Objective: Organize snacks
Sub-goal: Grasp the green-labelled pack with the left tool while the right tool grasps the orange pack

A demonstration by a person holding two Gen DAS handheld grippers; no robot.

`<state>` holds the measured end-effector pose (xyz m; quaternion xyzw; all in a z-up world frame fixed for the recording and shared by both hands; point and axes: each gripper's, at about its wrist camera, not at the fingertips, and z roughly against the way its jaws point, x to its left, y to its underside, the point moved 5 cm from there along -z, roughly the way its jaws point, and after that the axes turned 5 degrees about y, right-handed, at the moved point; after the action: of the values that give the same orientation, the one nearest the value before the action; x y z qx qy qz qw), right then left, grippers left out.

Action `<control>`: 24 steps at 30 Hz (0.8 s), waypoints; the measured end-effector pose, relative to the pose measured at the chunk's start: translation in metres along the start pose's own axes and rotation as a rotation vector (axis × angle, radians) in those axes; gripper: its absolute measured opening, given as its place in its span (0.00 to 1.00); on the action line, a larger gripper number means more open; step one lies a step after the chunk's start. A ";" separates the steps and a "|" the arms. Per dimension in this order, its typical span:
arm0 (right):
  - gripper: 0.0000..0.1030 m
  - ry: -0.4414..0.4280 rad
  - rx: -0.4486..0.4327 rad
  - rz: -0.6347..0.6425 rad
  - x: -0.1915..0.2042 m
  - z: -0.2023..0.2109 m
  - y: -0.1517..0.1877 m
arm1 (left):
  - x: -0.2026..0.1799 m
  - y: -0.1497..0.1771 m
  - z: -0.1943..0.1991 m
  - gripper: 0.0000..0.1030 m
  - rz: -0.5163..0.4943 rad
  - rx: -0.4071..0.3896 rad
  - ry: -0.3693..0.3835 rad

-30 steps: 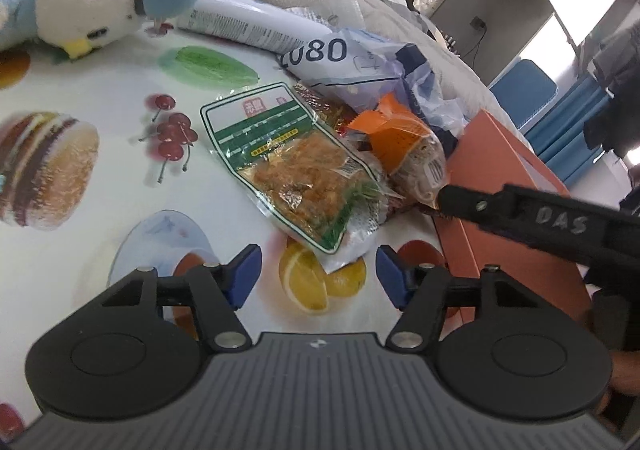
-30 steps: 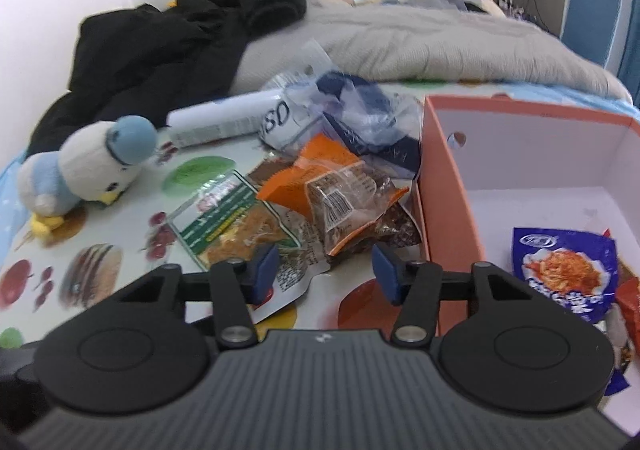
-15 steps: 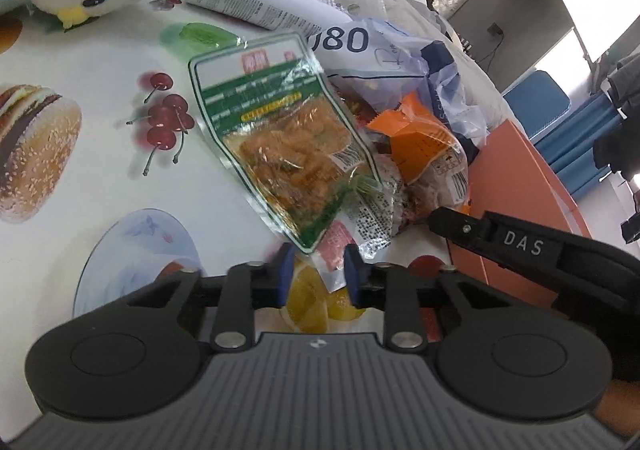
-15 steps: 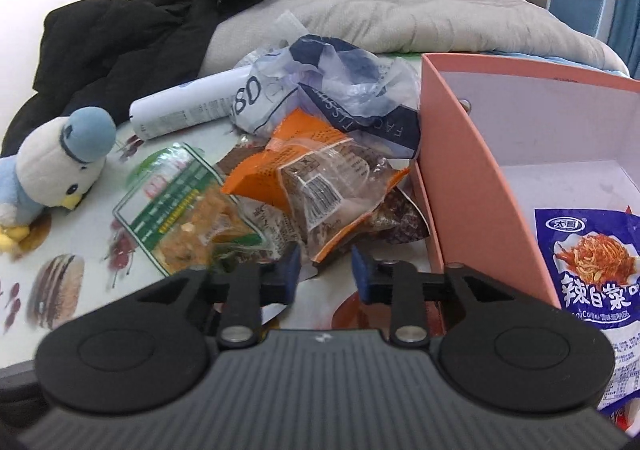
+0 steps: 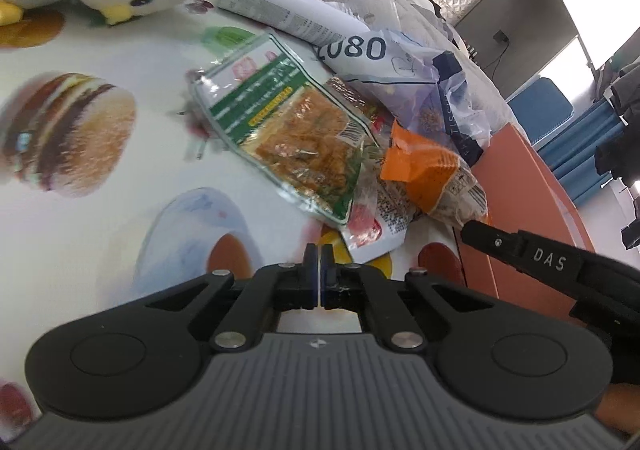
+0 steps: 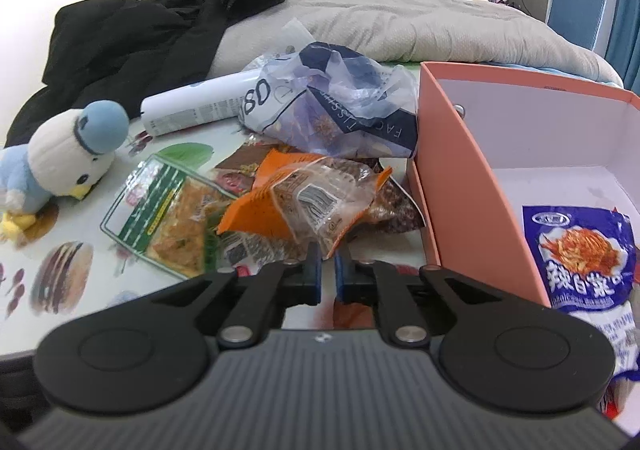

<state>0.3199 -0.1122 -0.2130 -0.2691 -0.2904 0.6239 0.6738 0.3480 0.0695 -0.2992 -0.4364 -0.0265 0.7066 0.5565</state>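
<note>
Nearest the left wrist camera, the left gripper is seen pressed fully together with nothing caught between its blue pads; the corner of a clear snack packet lies just beyond the tips, apparently not held. In the right wrist view, the right gripper is drawn almost together, a thin slit left between the pads, right at the lower corner of the orange packet; whether that corner is actually pinched cannot be told, since the edge is hidden behind the fingertips.

Just past the tips, the loose snacks are heaped on the printed tablecloth: the green-labelled packet lies flat, and the orange packet is piled beside it over darker packets. To the right of the heap, the pink box stands open, and one blue packet is already laid inside. Further back, a crumpled plastic bag, a white tube and a plush bird are seen.

The step in hand is judged to be picking up a packet from the heap. Next, a firm hold must be confirmed, then the packet lifted over the box wall and let go inside.
</note>
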 end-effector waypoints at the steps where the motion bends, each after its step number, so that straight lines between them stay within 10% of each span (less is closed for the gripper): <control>1: 0.09 0.000 0.000 0.002 0.001 0.004 0.003 | 0.003 0.001 0.007 0.01 0.002 -0.003 0.004; 8: 0.08 -0.001 0.012 0.032 0.008 0.032 0.030 | 0.007 -0.017 0.041 0.04 -0.062 -0.044 0.036; 12: 0.08 -0.014 0.036 0.039 0.008 0.041 0.046 | -0.007 -0.036 0.040 0.58 -0.163 -0.045 0.003; 18: 0.08 -0.033 0.063 0.053 0.006 0.052 0.067 | -0.024 -0.054 0.017 0.83 -0.237 -0.017 -0.022; 24: 0.08 -0.048 0.092 0.046 -0.003 0.053 0.079 | -0.025 -0.050 -0.039 0.85 -0.247 0.080 -0.090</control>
<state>0.2268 -0.1089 -0.2344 -0.2294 -0.2712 0.6580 0.6640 0.4119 0.0507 -0.2824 -0.3751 -0.0770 0.6522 0.6542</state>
